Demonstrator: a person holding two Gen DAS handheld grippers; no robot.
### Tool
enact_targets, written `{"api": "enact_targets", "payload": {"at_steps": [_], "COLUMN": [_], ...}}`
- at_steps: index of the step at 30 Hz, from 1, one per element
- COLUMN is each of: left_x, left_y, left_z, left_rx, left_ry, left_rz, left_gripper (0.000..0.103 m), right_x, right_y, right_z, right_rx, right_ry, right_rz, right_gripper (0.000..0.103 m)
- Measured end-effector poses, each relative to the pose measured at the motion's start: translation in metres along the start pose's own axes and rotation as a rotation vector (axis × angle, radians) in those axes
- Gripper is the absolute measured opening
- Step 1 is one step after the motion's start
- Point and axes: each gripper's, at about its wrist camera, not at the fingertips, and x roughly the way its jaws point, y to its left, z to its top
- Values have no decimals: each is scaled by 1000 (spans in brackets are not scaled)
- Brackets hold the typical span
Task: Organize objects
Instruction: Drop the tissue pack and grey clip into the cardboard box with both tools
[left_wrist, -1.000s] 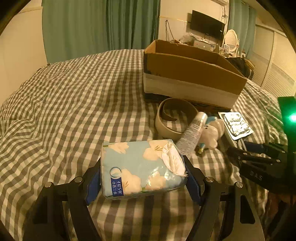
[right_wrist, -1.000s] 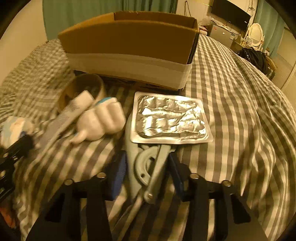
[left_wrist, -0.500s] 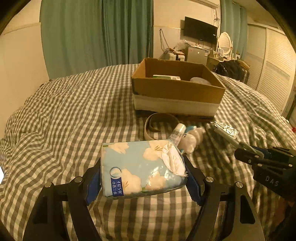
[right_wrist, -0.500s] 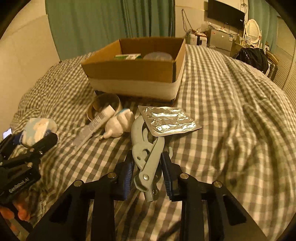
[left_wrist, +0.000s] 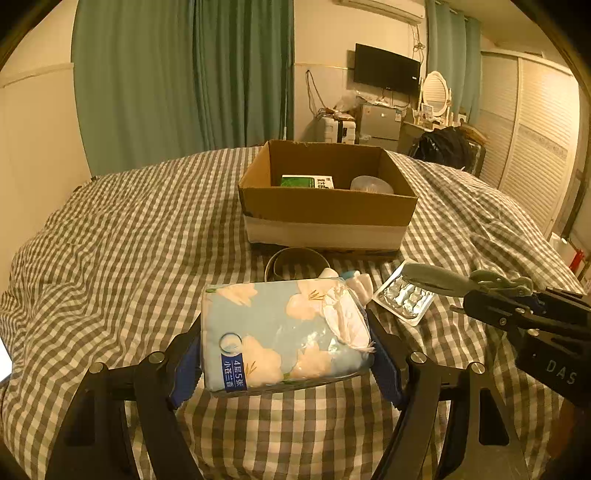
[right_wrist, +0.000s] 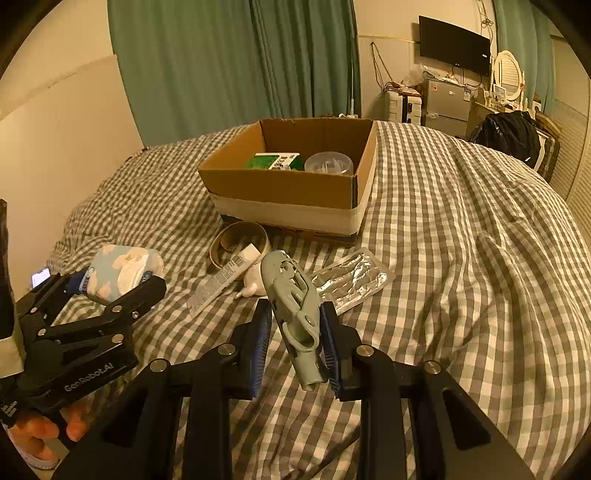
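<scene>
Both loads are lifted, ready for the box (left_wrist: 327, 216) at 12 o'clock on the bed (right_wrist: 461, 258). The left gripper (left_wrist: 284, 354) has its jaws clamped on the tissue pack (left_wrist: 280, 332); the right gripper (right_wrist: 295, 343) grips the grey tool (right_wrist: 295, 306). Next: carry each over the rim, then release.

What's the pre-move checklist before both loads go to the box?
1. Left gripper clamped on the floral blue tissue pack: ok, jaws press both ends.
2. Right gripper clamped on the grey-green plastic hand tool: ok, though it sits tilted.
3. Both loads lifted off the checked bedspread: ok.
4. Free space in the open cardboard box: cannot tell fully; a green carton and a clear round tub lie inside.
5. Silver foil blister pack free of the tool: ok, it lies on the bedspread.
</scene>
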Motion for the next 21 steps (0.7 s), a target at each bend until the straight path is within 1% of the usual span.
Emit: {"api": "enact_targets", "payload": {"at_steps": [3,5,7,9,11,15,17,19,21], "left_x": [0,1,1,0,3,20,30,48,66], "left_y": [-1,-2,-4,-6,-8,-8,-8,-7,-8], "left_z": [8,18,34,56,71,105,116,131,141], "left_rx": [-9,-9,-4,9,16,19,15,18,21], "left_ry": [-9,-23,-54,-103,-121,-146,-150,-149,-141], "left_rz": [-6,-11,-19,-30,-36,-50,-60,-76,-72], "left_gripper": [78,78,78,78,78,78,78,78,78], "right_x": [-11,-20,-25,-31,-33,-24,-15,-5,10], "right_y": [0,2,3,3,1,-3,-7,-9,-12], "right_z": [7,19,30,47,65,97,116,130,147], "right_rx": [0,-16,-34,-47,-54,-67,-63,-69,-79], "right_ry": [-32,-65,-97,-131,-156,-181,-189,-187,-179], "right_rz": [17,20,14,14,12,1,7,-2,-17], "right_gripper": [26,26,26,26,26,26,26,26,26]}}
